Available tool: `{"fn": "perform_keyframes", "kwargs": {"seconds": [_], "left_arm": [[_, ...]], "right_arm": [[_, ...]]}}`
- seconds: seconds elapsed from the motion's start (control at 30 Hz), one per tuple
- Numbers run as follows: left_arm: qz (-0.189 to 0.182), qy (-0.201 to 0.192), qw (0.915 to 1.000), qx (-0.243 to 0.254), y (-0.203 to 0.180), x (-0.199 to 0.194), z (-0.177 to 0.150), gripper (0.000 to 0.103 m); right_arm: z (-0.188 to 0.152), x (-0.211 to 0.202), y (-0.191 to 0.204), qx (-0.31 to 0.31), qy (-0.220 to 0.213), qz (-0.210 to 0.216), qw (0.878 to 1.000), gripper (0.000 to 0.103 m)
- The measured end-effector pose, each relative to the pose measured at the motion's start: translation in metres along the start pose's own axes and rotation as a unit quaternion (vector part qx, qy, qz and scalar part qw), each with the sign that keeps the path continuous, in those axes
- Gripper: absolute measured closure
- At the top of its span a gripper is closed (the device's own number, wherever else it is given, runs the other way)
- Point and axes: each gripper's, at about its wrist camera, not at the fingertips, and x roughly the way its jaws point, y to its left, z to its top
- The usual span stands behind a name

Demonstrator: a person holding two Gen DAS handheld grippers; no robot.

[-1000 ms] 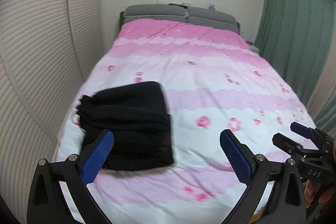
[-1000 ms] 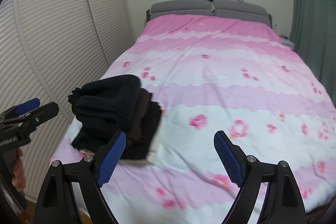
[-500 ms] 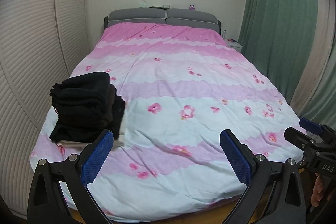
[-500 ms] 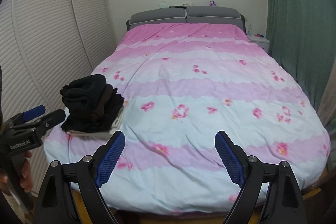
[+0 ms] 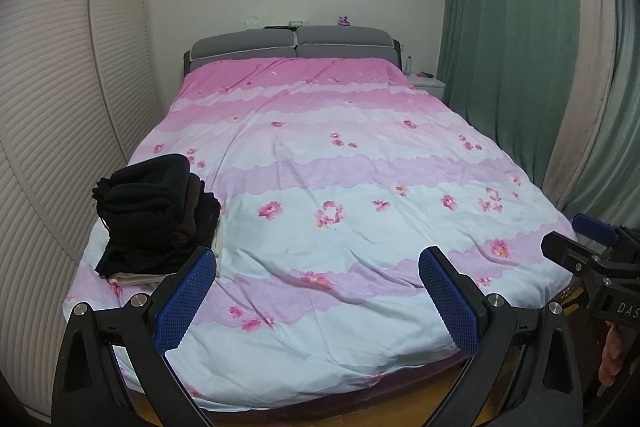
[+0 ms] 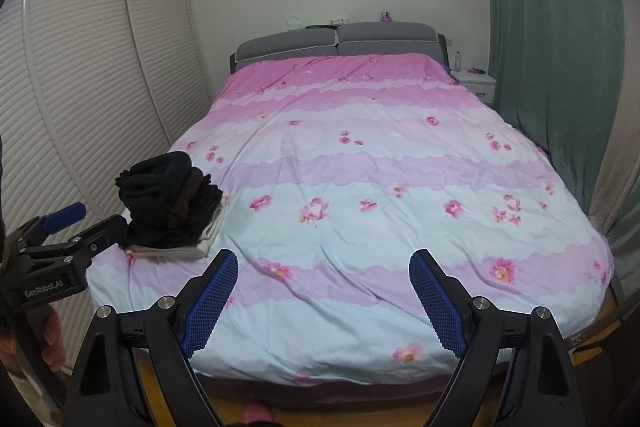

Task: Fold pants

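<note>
While both gape empty | left tool (image 5: 318, 291), right tool (image 6: 323, 289) | folded pants (image 5: 152, 203) (perhaps several) stacked on bed (image 5: 360, 167)

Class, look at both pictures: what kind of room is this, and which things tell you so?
Most likely a home bedroom: a bed with a pink flowered cover, a grey headboard, a bedside table and green curtains.
</note>
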Motion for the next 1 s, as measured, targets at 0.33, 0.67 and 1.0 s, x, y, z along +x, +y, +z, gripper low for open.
{"fn": "perform_keyframes", "kwargs": {"seconds": [0.33,0.67,1.0], "left_arm": [[0.000,-0.011,0.9999,0.001,-0.008,-0.012,-0.001,0.000],[-0.004,-0.013,0.9999,-0.005,-0.010,-0.018,-0.001,0.000],[-0.004,-0.014,0.9999,-0.005,-0.012,-0.020,0.001,0.000]], "right_arm": [[-0.006,-0.018,-0.005,-0.001,-0.008,-0.004,1.000,0.015],[-0.006,-0.023,-0.009,-0.005,-0.012,-0.004,1.000,0.015],[-0.007,-0.024,-0.009,-0.006,-0.014,-0.003,1.000,0.015]]}}
